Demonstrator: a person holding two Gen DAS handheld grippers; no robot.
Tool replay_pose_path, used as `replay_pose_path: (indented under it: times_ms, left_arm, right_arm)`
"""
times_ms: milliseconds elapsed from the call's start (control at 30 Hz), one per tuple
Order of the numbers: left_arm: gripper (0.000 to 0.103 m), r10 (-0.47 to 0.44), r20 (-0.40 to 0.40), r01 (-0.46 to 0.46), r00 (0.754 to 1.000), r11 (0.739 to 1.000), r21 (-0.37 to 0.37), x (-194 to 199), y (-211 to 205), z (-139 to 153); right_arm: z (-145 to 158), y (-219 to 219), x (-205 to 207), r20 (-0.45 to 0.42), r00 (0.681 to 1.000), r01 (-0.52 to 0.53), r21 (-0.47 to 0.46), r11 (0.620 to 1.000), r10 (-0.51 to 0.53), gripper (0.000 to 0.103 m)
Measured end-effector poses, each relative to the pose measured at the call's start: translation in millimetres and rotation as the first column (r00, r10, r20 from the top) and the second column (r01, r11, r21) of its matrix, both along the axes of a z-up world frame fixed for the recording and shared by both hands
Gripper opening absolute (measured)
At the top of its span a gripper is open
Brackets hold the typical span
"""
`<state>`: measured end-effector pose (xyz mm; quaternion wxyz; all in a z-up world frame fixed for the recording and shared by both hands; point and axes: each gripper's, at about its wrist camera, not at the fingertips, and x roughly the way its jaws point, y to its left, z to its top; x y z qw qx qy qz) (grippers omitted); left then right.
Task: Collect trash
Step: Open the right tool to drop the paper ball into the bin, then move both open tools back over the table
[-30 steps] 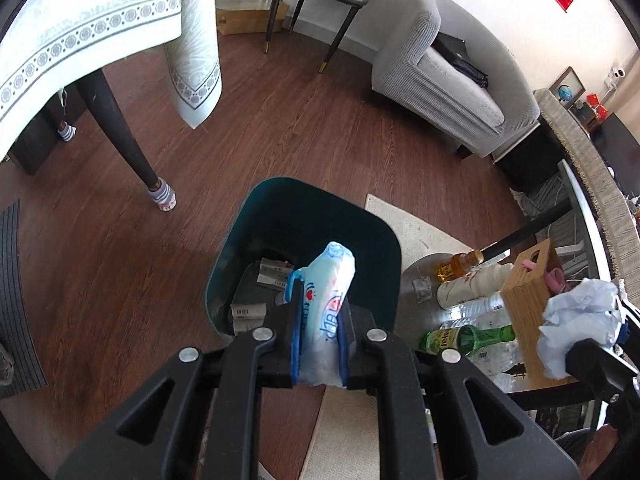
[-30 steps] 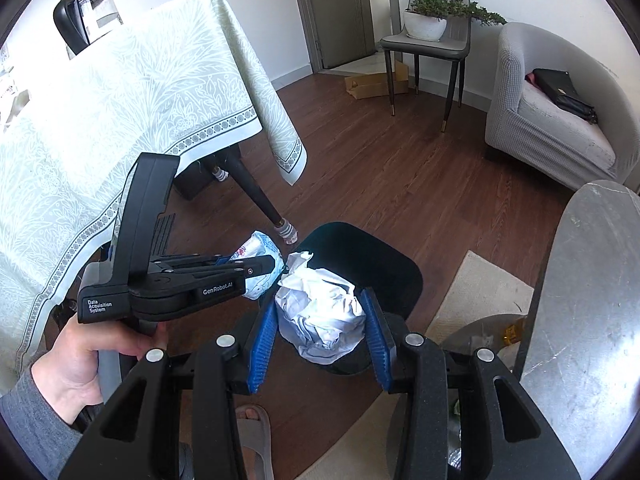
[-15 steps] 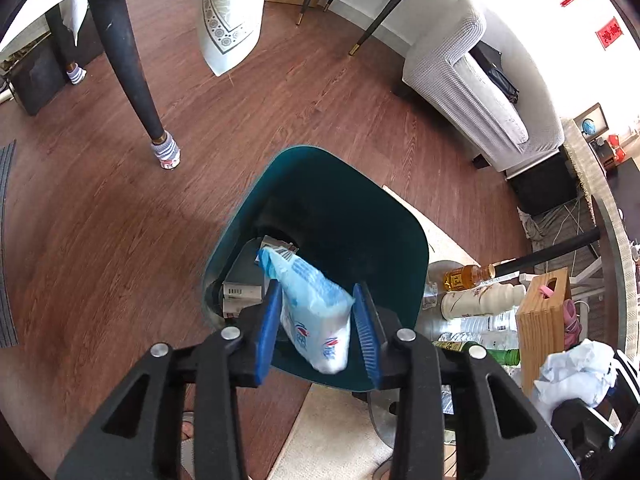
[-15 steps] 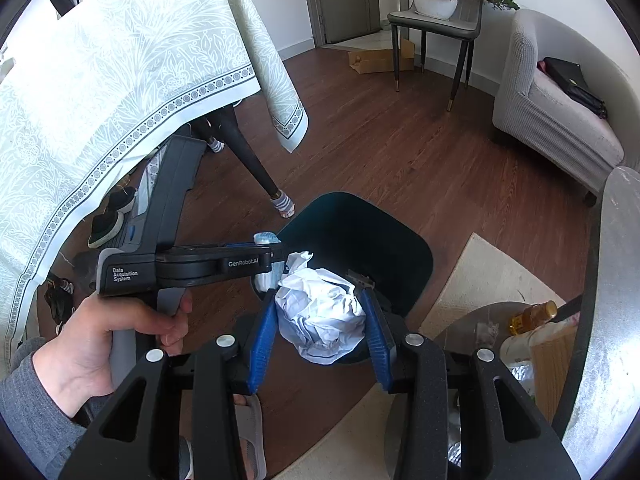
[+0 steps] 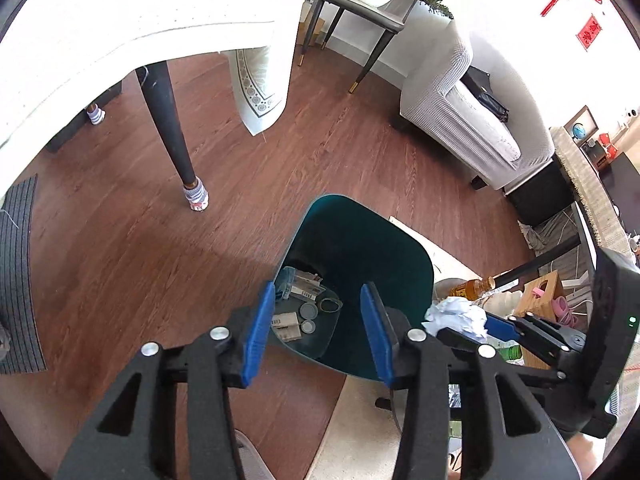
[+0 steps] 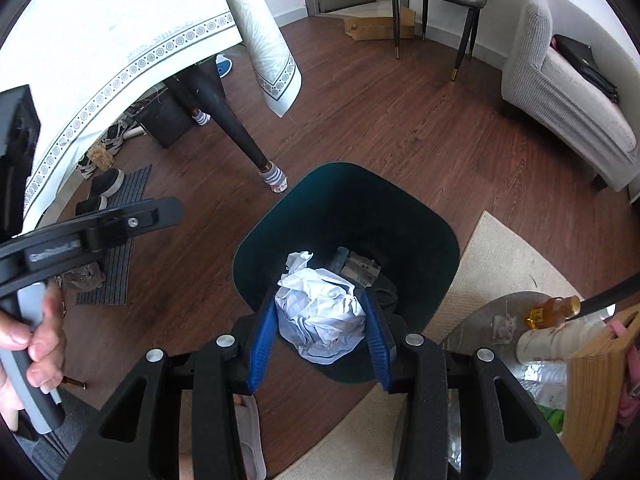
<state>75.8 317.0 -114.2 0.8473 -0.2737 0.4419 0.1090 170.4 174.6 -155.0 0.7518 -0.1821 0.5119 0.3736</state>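
Note:
A dark teal trash bin [image 5: 400, 248] stands on the wood floor, with cartons and small lids in its bottom [image 5: 298, 312]. My left gripper [image 5: 320, 328] is open and empty just above the bin's near rim. My right gripper [image 6: 320, 336] is shut on a crumpled white paper ball [image 6: 320, 312] and holds it over the bin [image 6: 420, 232]. In the left wrist view the ball [image 5: 456, 314] and the right gripper show at the right. The blue-white packet lies in the bin [image 5: 285, 278].
A table with a white patterned cloth [image 6: 120, 60] and a dark leg [image 5: 168, 128] stands at the left. A grey armchair [image 5: 460, 120] is at the back right. A low shelf with bottles [image 6: 552, 308] and a wooden box [image 6: 596, 376] is at the right. A cat [image 6: 82, 278] sits on a mat.
My left gripper opened and the blue-white packet dropped into the bin. My right gripper moved over the bin with the paper ball still in it.

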Motion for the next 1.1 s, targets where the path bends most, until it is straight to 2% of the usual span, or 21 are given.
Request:
replay_pose_path:
  times_ms: [67,233,433,567,633,900,1100]
  left_arm:
    - [0.043,-0.010,0.021,0.010,1.000,1.000,0.027,-4,-1,10]
    - [0.027,-0.023,0.090,0.018,0.996,0.998,0.062,-14,-4,36]
    - [0.017,-0.050,0.164,0.033,0.985,0.994,0.104,-26,-11,67]
    - [0.016,-0.070,0.200,0.044,0.977,0.990,0.133,-29,-17,85]
    - [0.016,-0.081,0.219,0.050,0.972,0.988,0.144,-28,-20,93]
    - [0.016,-0.084,0.264,0.043,0.961,0.987,0.157,-33,-21,114]
    - [0.016,-0.082,0.297,0.035,0.951,0.987,0.159,-34,-25,129]
  right_arm:
    - [-10,6,2,-0.008,1.000,0.005,-0.018,1.000,-0.005,0.042]
    - [-32,19,11,-0.031,0.999,0.013,-0.066,0.998,-0.015,0.043]
    - [-57,35,20,-0.024,1.000,-0.001,-0.144,0.990,-0.003,0.043]
    - [-70,38,24,-0.020,1.000,0.017,-0.187,0.982,-0.021,0.047]
    - [-74,37,24,-0.019,0.999,0.026,-0.191,0.981,-0.030,0.056]
    - [-76,26,15,-0.017,1.000,0.019,-0.191,0.981,-0.023,0.057]
    - [-53,17,-2,0.008,1.000,-0.016,-0.148,0.989,0.018,0.057]
